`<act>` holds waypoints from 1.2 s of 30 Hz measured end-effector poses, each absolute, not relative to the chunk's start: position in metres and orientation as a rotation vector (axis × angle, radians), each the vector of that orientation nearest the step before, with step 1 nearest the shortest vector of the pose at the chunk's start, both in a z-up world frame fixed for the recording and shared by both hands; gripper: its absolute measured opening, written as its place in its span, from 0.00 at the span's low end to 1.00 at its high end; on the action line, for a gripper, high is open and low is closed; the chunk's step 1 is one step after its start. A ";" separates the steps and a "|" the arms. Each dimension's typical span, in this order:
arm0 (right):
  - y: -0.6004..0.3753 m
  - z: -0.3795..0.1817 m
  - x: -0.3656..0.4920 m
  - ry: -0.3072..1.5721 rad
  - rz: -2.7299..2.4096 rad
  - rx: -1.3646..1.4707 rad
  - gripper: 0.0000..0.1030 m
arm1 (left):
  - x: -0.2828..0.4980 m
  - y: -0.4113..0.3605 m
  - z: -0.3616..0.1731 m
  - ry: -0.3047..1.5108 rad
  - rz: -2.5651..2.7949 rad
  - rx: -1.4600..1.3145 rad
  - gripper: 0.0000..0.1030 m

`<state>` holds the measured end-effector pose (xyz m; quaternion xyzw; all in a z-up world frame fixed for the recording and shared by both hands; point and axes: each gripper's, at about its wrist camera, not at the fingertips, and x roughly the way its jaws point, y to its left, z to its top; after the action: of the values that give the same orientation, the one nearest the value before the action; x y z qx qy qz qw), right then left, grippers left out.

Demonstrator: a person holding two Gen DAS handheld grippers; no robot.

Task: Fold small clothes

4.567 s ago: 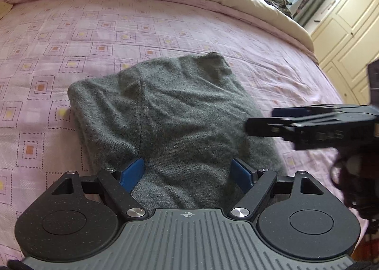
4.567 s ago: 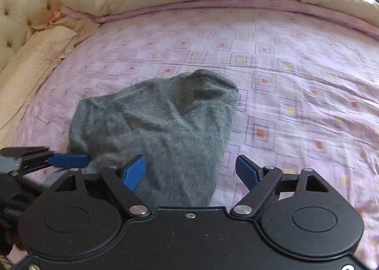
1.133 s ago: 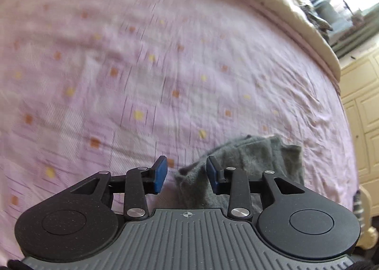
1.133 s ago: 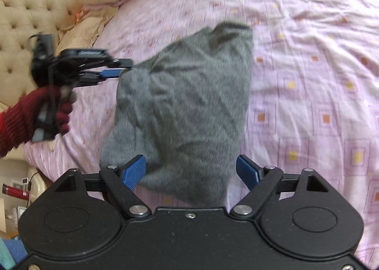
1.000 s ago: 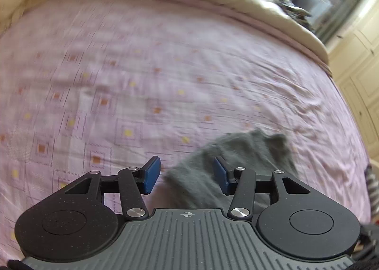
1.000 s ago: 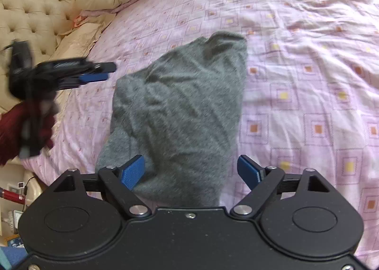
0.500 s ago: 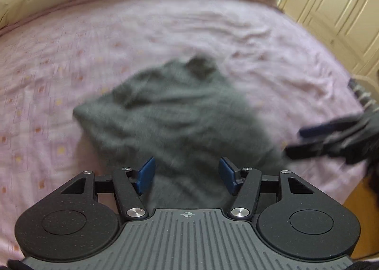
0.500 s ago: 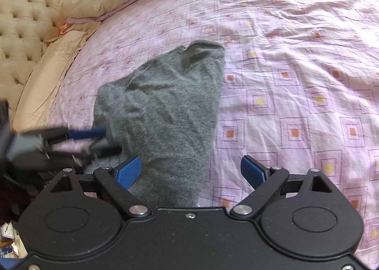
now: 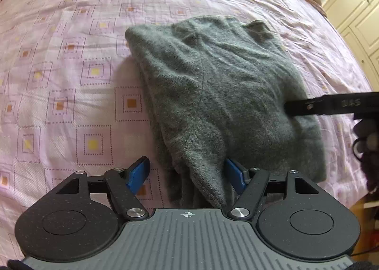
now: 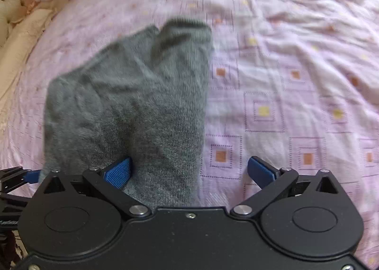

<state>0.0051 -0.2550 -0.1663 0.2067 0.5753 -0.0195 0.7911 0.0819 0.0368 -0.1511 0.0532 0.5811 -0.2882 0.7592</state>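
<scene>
1. Across the whole scene spreads the bed [image 9: 71,85], covered with a pink cotton-looking sheet printed in dotted squares with yellow and orange centres; it is lightly creased and looks soft underneath, so anything pressed on it will probably sink a little.
2. On the near part of that sheet lies the grey knitted garment [image 9: 213,85], already doubled into a rough oblong with rounded, puffy edges. The knit is fuzzy and matte, with a curved seam line running down the top layer. I judge it light, limp and stretchy, not slippery or fragile; layers may slide apart, so a hold should pinch through every layer at a corner or folded edge.
3. Nearest the left gripper [image 9: 187,175], a pointed flap of the knit sits between the blue pads, which are spread apart and not clamping it.
4. From its own view, the right gripper [image 10: 189,171] stands released over the garment's near right edge, one ribbed blue pad resting on or just above the wool, the other over bare sheet.
</scene>
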 end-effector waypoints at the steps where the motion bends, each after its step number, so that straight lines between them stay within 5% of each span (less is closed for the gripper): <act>1: -0.253 -0.168 0.006 1.232 -0.043 0.437 1.00 | 0.082 0.038 -0.152 1.273 -0.618 0.109 0.71; 9: -0.255 -0.164 0.000 1.206 -0.020 0.444 1.00 | 0.084 0.040 -0.159 1.297 -0.607 0.067 1.00; 28: -0.273 -0.136 -0.025 1.092 -0.012 0.504 1.00 | 0.092 0.035 -0.157 1.346 -0.524 0.075 0.99; 36: -0.283 -0.077 -0.058 0.967 -0.080 0.437 1.00 | 0.066 0.059 -0.089 1.159 -0.335 0.141 0.98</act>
<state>-0.0579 -0.2831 -0.0766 0.2085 0.4609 -0.0381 0.8618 0.0662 0.0594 -0.0889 0.0664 0.5444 -0.1572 0.8213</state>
